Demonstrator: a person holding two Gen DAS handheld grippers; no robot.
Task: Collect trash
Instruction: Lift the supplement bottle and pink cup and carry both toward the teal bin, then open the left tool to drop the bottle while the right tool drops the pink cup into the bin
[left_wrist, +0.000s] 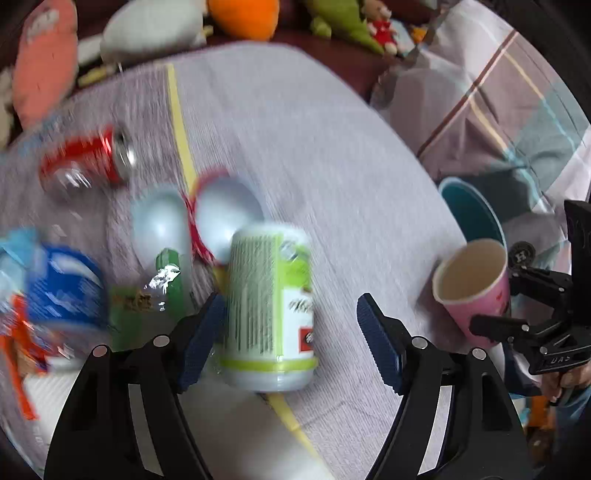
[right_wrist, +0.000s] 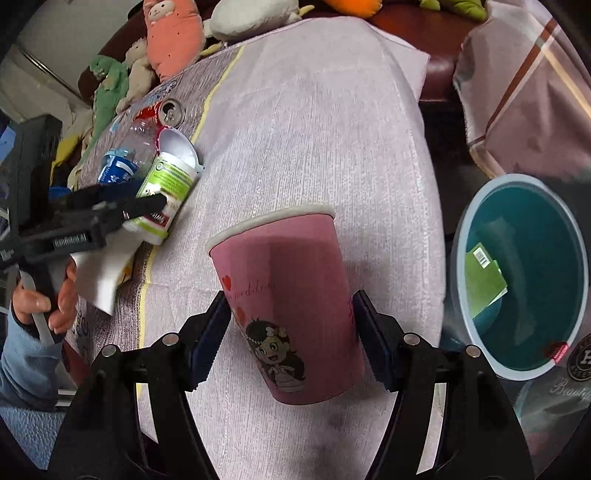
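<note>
The pink paper cup has a white rolled rim, red hearts, cursive writing and a cartoon girl printed low on its side. It is gripped between the blue pads of the right gripper, which press on both of its side walls, so the gripper holds it at a medium spread. The cup's long axis is tilted: its open mouth points up and toward the far left, its narrower base toward the near right. It sits above the near middle of the cloth-covered worktop, to the left of a teal bin that stands off the worktop's right edge and has a green packet inside.

The green-and-white can carries small print, a lime band near its base and a red label patch. In the left wrist view it stands between the fingers of the left gripper, its long axis running roughly near to far, slightly leaning. The left pad is just beside it; the right pad is clearly apart, so this gripper stands wide and does not clamp the can.

On the far left of the worktop lie a red can on its side, a red-rimmed foil lid, a blue wrapper and a white paper sheet. Plush toys line the far edge.
</note>
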